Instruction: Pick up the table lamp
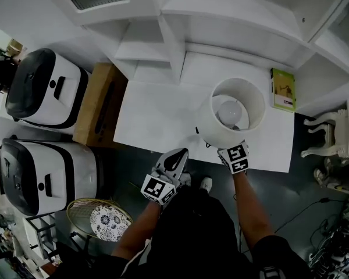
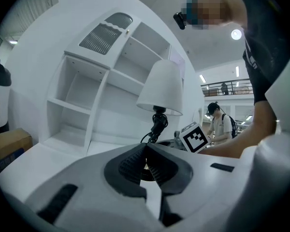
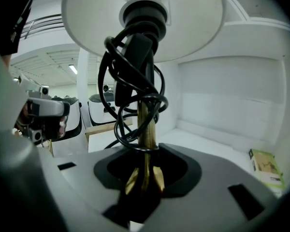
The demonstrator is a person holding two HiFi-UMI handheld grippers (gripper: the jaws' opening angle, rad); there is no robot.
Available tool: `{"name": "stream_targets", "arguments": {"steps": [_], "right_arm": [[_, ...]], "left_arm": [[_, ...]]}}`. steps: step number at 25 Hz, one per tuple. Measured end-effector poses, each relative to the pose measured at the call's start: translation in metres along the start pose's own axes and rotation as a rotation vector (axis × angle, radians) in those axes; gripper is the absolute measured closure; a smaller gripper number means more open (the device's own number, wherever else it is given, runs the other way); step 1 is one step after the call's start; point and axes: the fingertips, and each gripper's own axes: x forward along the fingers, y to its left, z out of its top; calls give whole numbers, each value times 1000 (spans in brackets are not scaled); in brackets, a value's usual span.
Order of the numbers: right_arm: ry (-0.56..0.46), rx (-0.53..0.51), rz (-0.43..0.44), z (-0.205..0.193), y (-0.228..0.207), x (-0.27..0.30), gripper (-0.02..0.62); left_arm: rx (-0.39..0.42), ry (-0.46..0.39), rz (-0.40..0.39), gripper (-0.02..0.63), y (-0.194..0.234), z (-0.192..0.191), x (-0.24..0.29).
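Note:
The table lamp point(image 1: 231, 112) has a white drum shade with the bulb showing from above, over the white table's point(image 1: 157, 118) front right part. My right gripper point(image 1: 232, 150) reaches under the shade, its tips hidden there. In the right gripper view the right gripper point(image 3: 145, 178) is shut on the lamp's brass stem point(image 3: 146, 129), which has a black cord point(image 3: 130, 95) coiled round it. My left gripper point(image 1: 175, 156) hangs at the table's front edge, left of the lamp, apart from it. In its own view the left gripper point(image 2: 146, 151) has its pads together on nothing, and the lamp point(image 2: 160, 88) stands beyond.
A white shelf unit point(image 1: 180, 34) backs the table. A green book point(image 1: 282, 89) lies at the back right corner. A cardboard box point(image 1: 99, 103) and two white machines point(image 1: 46, 89) stand to the left, a white stool point(image 1: 331, 135) to the right. A wire basket point(image 1: 104, 220) sits on the floor.

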Motion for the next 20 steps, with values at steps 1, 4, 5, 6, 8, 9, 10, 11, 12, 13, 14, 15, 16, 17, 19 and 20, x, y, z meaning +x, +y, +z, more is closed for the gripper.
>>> {"name": "stream_targets", "arguments": {"steps": [1, 4, 5, 6, 8, 9, 10, 11, 12, 13, 14, 15, 16, 17, 19, 20], "right_arm": [[3, -2, -1, 3, 1, -4, 449], [7, -26, -2, 8, 2, -14, 449], [6, -29, 0, 12, 4, -18, 449], [2, -28, 4, 17, 7, -22, 449], [-6, -24, 8, 25, 11, -29, 449], [-5, -21, 10, 27, 12, -33, 449], [-3, -16, 11, 28, 14, -37, 449], [-1, -11, 15, 31, 16, -40, 449], [-3, -6, 22, 34, 20, -43, 449], [-7, -3, 30, 37, 23, -46, 449], [-10, 0, 38, 39, 27, -49, 449], [-7, 2, 43, 39, 31, -52, 449], [-1, 2, 45, 38, 33, -55, 449], [5, 2, 47, 36, 36, -58, 449], [12, -1, 48, 33, 40, -63, 449], [11, -3, 48, 33, 42, -65, 449]], "left_arm": [[3, -4, 1, 588, 0, 4, 0], [9, -12, -1, 588, 0, 12, -1], [11, -13, -4, 588, 0, 14, -2], [13, -14, -7, 588, -1, 16, -3], [16, -15, -11, 588, -2, 19, -5], [16, -17, -14, 588, -3, 21, -6], [15, -19, -16, 588, -4, 22, -7], [14, -20, -19, 588, -6, 24, -8], [14, -21, -23, 588, -7, 25, -9], [17, -21, -29, 588, -10, 27, -10], [20, -21, -36, 588, -12, 27, -11], [23, -20, -42, 588, -14, 28, -12], [25, -21, -46, 588, -16, 29, -13], [27, -21, -49, 588, -17, 29, -14], [33, -22, -54, 588, -18, 29, -15], [37, -22, -57, 588, -19, 30, -16]]}}
